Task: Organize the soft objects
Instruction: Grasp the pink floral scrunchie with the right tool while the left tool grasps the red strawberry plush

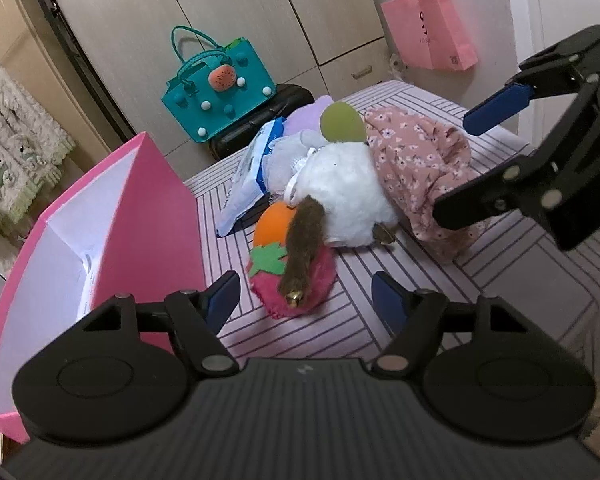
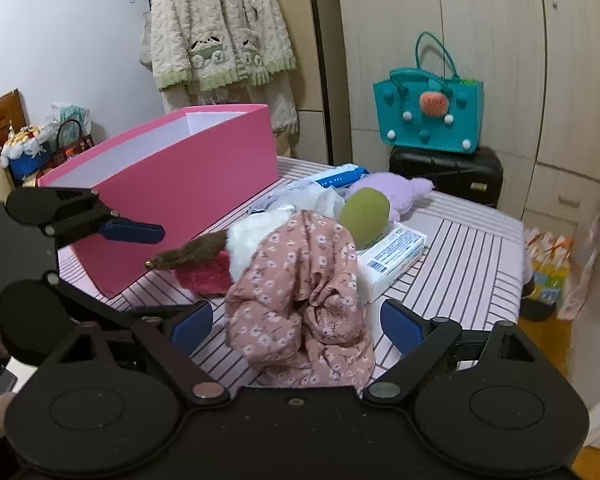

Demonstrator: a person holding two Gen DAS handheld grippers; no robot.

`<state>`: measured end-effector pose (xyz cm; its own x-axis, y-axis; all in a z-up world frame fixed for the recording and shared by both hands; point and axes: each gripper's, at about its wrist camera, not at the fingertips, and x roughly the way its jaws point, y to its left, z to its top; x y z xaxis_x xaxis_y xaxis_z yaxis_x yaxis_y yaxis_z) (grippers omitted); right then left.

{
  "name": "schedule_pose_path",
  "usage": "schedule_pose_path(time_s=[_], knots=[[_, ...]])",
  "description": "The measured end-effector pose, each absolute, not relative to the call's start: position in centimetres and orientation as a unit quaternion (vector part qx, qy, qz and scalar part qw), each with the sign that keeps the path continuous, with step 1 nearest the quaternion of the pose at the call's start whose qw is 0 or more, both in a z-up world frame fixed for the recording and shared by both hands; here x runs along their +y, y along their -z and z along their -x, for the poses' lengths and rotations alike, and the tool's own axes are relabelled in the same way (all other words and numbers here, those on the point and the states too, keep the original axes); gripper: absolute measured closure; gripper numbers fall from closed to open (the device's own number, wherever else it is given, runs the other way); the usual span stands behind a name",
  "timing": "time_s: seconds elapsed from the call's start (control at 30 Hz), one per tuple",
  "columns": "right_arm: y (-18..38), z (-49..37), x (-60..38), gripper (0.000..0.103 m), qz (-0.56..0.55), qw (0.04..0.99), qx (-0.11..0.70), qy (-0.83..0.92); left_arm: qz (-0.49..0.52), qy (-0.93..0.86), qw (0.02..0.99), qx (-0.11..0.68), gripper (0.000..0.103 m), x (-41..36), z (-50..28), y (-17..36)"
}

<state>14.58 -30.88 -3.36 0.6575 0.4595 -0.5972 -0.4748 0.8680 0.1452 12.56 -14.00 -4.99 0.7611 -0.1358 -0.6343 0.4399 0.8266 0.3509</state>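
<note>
A pile of soft things lies on the striped table (image 1: 500, 280): a pink floral cloth (image 1: 416, 160), a white plush (image 1: 348, 192) with a brown furry tail (image 1: 304, 248), a red strawberry plush (image 1: 300, 280), an orange ball (image 1: 272, 224), a green ball (image 1: 342, 122) and a purple plush (image 1: 308, 116). An open pink box (image 1: 148, 216) stands to the left. My left gripper (image 1: 304, 300) is open, just short of the strawberry plush. My right gripper (image 2: 296, 320) is open with the floral cloth (image 2: 300, 292) between its fingers; it also shows in the left wrist view (image 1: 460, 168).
A wet-wipes pack (image 1: 252, 168) lies behind the pile and a white packet (image 2: 392, 256) beside it. A teal bag (image 1: 216, 88) sits on a black case (image 1: 260, 120) by the wardrobe. A pink bag (image 1: 428, 28) hangs on the wall.
</note>
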Motion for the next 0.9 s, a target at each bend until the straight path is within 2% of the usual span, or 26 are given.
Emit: schedule_pose_path(time_s=[0.3,0.33,0.37,0.43,0.57,0.67,0.77,0.8,0.83,0.9], knots=[[5.7,-17.3,-31.2,0.010,-0.007,0.899,0.345,-0.269,-0.272,0.137,0.908,0.289,0.031,-15.0,-13.9,6.2],[5.8,-17.5,-31.3,0.015,-0.012,0.899,0.346,-0.269,-0.275,0.135,0.907,0.290,0.031,-15.1,-14.2,6.3],[5.9,-17.5,-31.4,0.026,-0.015,0.899,0.347,-0.269,-0.276,0.134,0.906,0.291,0.031,-15.1,-14.3,6.4],[6.1,-17.6,-31.6,0.042,-0.020,0.897,0.350,-0.271,-0.277,0.136,0.904,0.296,0.031,-15.2,-14.7,6.5],[6.3,-17.6,-31.8,0.064,-0.033,0.889,0.369,-0.269,-0.267,0.144,0.902,0.308,0.031,-15.0,-15.5,6.6],[6.4,-17.6,-32.1,0.073,-0.047,0.888,0.377,-0.259,-0.255,0.152,0.903,0.310,0.031,-14.9,-16.0,6.7],[6.4,-17.4,-32.3,0.075,-0.054,0.890,0.382,-0.243,-0.253,0.149,0.904,0.312,0.032,-14.9,-16.3,6.8],[6.4,-17.3,-32.5,0.075,-0.058,0.890,0.384,-0.240,-0.253,0.148,0.904,0.313,0.033,-14.9,-16.4,6.8],[6.5,-17.3,-32.6,0.075,-0.064,0.890,0.385,-0.235,-0.253,0.149,0.904,0.312,0.041,-14.9,-16.4,6.9],[6.5,-16.9,-32.8,0.075,-0.072,0.890,0.391,-0.223,-0.266,0.155,0.905,0.295,0.045,-14.9,-16.0,7.0]])
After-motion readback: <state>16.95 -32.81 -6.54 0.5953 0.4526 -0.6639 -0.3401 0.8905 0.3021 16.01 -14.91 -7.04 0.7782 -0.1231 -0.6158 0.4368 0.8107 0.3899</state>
